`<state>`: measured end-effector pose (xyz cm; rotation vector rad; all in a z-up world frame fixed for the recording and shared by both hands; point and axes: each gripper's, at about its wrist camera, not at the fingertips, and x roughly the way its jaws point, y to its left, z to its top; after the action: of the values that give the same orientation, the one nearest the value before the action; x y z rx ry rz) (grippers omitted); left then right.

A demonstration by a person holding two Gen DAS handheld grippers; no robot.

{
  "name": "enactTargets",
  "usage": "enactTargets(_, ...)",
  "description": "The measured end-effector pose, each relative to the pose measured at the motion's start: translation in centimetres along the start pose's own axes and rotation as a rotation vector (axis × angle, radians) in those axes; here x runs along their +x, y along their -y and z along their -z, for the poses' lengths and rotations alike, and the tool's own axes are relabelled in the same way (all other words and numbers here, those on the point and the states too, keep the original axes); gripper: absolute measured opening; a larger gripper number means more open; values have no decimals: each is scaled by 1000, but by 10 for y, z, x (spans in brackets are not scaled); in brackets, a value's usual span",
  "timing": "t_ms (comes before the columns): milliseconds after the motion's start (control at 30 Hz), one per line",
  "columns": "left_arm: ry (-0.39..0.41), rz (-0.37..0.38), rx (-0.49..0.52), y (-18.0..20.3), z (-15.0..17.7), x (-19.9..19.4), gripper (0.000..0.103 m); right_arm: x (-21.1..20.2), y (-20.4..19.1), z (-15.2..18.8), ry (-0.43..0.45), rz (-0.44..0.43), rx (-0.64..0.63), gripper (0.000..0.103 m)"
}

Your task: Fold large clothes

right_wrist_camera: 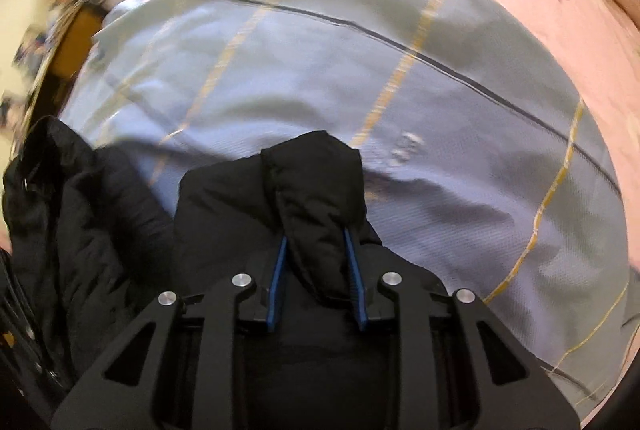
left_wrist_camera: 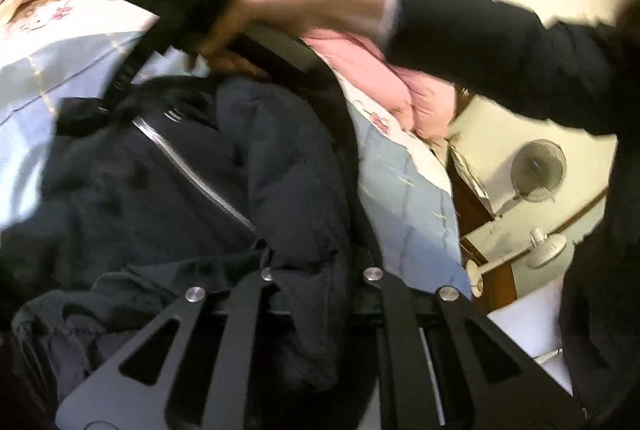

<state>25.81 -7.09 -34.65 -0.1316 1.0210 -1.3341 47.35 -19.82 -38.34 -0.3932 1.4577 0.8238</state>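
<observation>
A dark puffy jacket point(left_wrist_camera: 248, 166) with a silver zipper point(left_wrist_camera: 192, 166) lies crumpled across the centre and lower left of the frame; one padded fold point(right_wrist_camera: 316, 190) stands lifted at lower centre.

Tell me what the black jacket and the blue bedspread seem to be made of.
Black jacket: looks like padded synthetic shell, matte with a slight sheen; its quilted panels look puffy, with a silvery zipper. Blue bedspread: probably woven cotton or a blend, matte, with fine texture and yellow stripes.
</observation>
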Motion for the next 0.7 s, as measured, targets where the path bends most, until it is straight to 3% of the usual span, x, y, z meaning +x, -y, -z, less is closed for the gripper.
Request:
enactTargets(167, 48, 43, -35, 12, 13, -11, 9, -11, -47, 22, -67, -60, -170, 28)
enactTargets(300, 97, 42, -24, 17, 10, -25, 10, 13, -56, 38, -171, -174, -102, 29)
enactTargets(433, 109, -5, -21, 14, 5, -19, 13, 50, -54, 35, -224, -194, -42, 30)
enactTargets(567, 165, -22, -72, 5, 3, -16, 16, 46, -63, 33, -220, -206, -76, 33)
enactTargets(667, 198, -64, -81, -1, 4, -19, 38, 15, -65, 32, -93, -96, -90, 39)
enactTargets(700, 226, -100, -95, -5, 2, -22, 58, 1, -61, 30, -39, -21, -51, 48)
